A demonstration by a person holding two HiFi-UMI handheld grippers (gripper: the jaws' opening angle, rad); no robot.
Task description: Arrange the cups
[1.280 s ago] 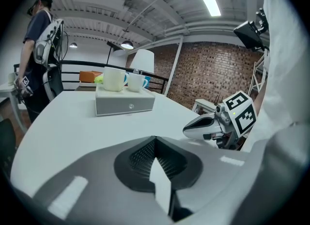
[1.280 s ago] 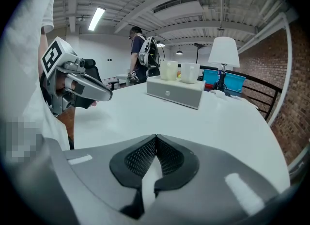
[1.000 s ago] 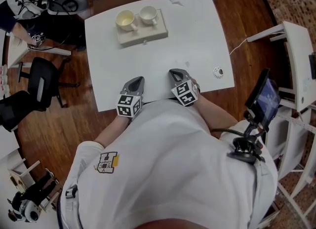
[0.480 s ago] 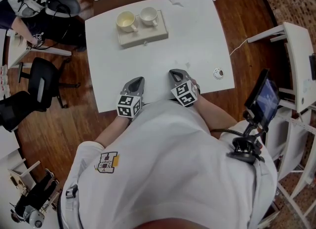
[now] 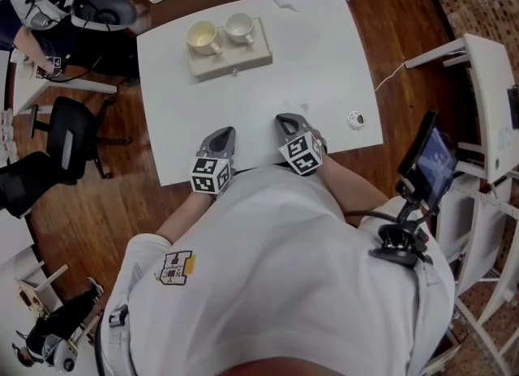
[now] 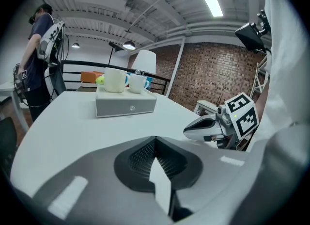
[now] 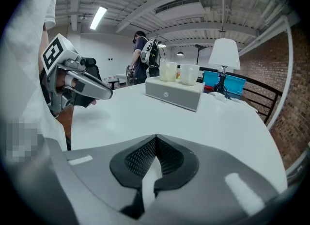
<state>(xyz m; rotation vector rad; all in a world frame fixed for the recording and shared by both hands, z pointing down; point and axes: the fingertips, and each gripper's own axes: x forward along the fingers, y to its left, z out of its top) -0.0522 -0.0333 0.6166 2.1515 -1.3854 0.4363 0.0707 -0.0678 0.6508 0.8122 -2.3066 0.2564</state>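
Head view: a cream cup (image 5: 201, 36) and a white cup (image 5: 240, 27) stand side by side on a pale box (image 5: 235, 60) at the upper left of the tabletop (image 5: 316, 58), well apart from the left claw (image 5: 224, 132) and the right claw (image 5: 286, 120). Left gripper view: jaws together, empty. Right gripper view: likewise. Best to open one claw before reaching, then pinch one rim without nudging the neighbour.

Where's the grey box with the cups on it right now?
In the head view, the grey box sits toward the white table's far left corner, two cups side by side on top.
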